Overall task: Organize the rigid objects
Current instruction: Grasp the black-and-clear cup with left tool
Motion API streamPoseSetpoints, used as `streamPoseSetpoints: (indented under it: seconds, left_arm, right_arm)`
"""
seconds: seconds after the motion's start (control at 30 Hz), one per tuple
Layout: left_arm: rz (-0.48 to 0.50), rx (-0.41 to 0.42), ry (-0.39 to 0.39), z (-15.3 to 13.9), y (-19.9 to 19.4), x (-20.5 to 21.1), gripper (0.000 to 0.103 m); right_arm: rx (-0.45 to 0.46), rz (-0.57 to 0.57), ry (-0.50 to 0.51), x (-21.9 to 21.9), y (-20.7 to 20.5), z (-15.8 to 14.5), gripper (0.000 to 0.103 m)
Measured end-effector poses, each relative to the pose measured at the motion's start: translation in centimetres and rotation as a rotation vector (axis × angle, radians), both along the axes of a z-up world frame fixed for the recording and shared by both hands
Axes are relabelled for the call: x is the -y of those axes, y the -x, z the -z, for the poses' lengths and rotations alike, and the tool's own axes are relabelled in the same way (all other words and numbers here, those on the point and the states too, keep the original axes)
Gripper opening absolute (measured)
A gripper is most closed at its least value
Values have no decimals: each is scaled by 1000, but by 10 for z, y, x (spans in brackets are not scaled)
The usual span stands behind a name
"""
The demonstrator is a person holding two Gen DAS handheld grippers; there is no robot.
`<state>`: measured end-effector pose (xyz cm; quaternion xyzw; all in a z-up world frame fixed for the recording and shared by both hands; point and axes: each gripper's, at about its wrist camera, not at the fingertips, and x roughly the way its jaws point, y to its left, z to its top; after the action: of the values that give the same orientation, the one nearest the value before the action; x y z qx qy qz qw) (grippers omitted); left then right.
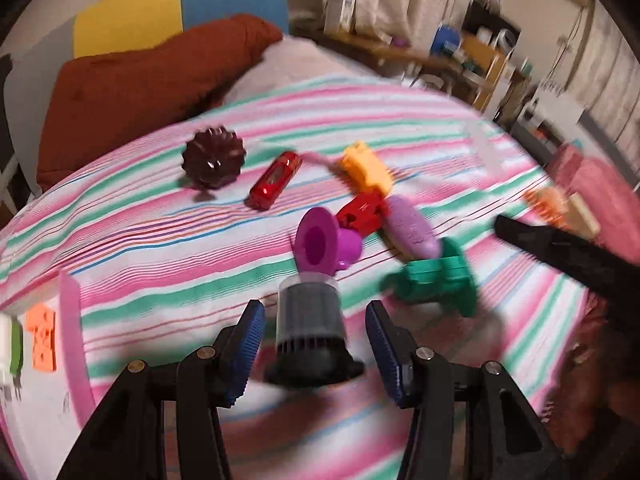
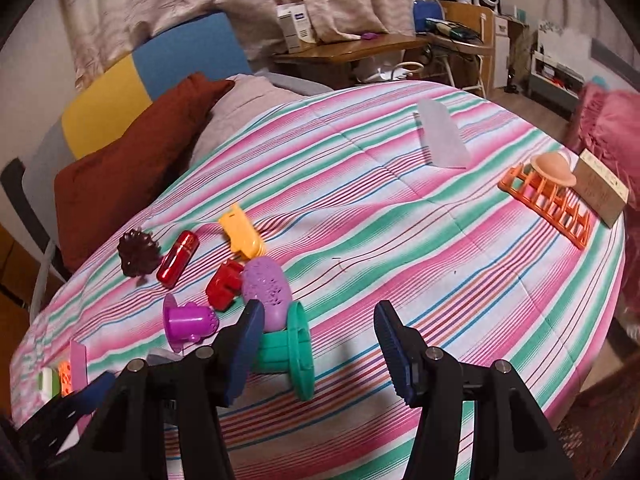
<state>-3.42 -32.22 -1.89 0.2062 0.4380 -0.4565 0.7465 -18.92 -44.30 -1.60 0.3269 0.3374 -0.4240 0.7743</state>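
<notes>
The left gripper (image 1: 316, 352), jaws spread, straddled without touching an upright grey ribbed plastic cylinder on a black base (image 1: 310, 336) on the striped bedspread (image 1: 160, 248); the right gripper (image 2: 320, 344) hung open beside the cluster.

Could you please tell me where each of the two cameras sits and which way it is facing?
Left wrist: behind the open left claw, facing the grey canister between its fingers; the right claw's arm shows.
Right wrist: behind the open right claw, facing across the striped bedspread toward the orange rack.
Shared: green spool, purple cup, red tube.
</notes>
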Motion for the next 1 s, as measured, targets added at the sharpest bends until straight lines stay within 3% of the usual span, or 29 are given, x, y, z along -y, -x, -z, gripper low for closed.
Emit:
streamPoseSetpoints:
  seconds: [0.07, 0.13, 0.4, 0.73, 1.0]
  left_arm:
    - [1, -37, -32, 14, -6, 8, 51]
    - [9, -48, -27, 21, -9, 7, 43]
    - [11, 86, 97, 16, 3, -50, 43]
    - [-109, 54, 263, 16, 8, -127, 43]
    - [-120, 34, 275, 26, 21, -144, 44]
  right_arm:
    - [4, 2, -6, 1, 0, 0, 58]
    - [7, -3, -11, 1, -1, 1, 58]
    - [11, -47, 5, -5, -8, -1, 58]
    - [-5, -136, 56, -20, -23, -6, 58]
    - [-62, -249, 97, -36, -40, -4, 58]
